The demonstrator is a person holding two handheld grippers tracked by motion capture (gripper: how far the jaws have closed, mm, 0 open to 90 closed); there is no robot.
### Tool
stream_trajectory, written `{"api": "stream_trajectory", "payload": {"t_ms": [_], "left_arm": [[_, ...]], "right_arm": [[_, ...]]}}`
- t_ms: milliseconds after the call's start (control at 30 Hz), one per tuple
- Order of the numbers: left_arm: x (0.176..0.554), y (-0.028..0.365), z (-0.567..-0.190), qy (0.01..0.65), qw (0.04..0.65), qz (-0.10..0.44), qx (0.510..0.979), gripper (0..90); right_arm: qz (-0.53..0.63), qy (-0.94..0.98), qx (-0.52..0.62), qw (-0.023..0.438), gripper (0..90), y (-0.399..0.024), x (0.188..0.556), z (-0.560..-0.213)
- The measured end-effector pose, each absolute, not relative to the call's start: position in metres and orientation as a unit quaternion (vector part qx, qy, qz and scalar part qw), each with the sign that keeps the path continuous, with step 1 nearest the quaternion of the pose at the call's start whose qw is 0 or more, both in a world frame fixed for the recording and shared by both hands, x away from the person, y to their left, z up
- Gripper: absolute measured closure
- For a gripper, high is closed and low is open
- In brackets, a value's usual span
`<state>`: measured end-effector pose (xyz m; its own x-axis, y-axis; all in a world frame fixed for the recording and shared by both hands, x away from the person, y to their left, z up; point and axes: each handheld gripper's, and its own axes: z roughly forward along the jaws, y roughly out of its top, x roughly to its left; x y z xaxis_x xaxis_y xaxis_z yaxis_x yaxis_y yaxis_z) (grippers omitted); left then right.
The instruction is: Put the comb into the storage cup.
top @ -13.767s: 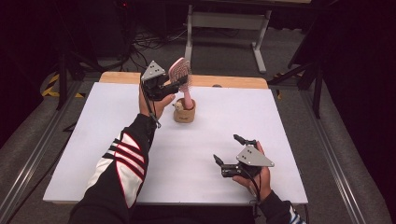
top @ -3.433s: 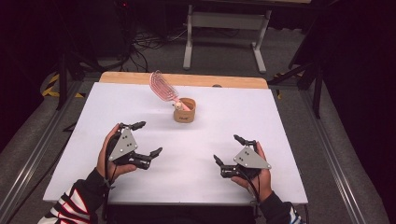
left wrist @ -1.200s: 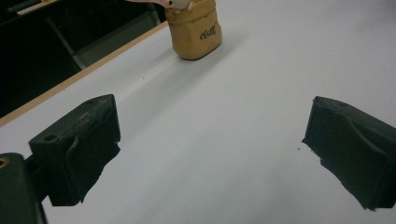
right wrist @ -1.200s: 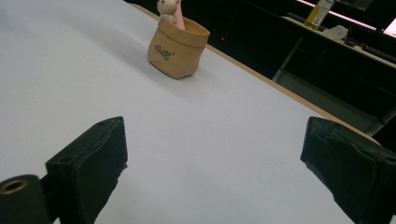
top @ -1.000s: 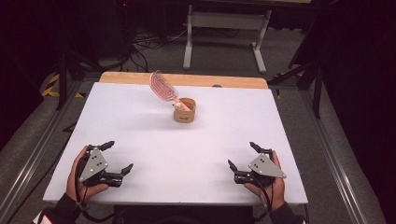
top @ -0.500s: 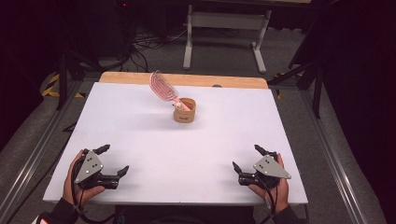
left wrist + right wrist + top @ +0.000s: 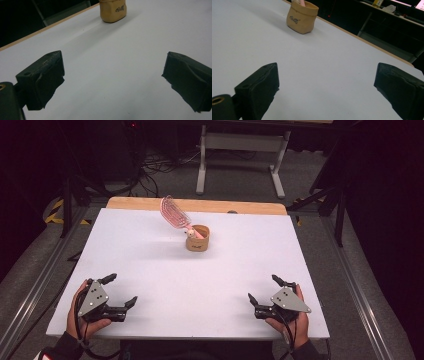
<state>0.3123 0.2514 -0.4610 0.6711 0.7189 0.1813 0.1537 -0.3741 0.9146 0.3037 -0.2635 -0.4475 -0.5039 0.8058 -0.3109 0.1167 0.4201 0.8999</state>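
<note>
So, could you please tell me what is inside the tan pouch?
A pink hairbrush stands handle-down in the pouch, its head leaning out to the left. The handle's lower end is hidden by the pouch wall.

Table: smooth matt white top, wooden far edge. Pouch: matt tan paper-like fabric. Brush: pink plastic.

hand-held gripper: black jaws | grey three-cornered plate (screwed) | black cable
</note>
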Motion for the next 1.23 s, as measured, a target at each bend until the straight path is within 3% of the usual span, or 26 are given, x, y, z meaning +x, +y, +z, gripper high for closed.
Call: {"api": "stream_trajectory", "payload": {"t_ms": [1233], "left_arm": [[0.317,0.241,-0.462,0.277,0.489,0.286,0.777,4.7]], "right_arm": [[0.458,0.748,0.296,0.377,5.9,-0.259,0.304,-0.447]]}}
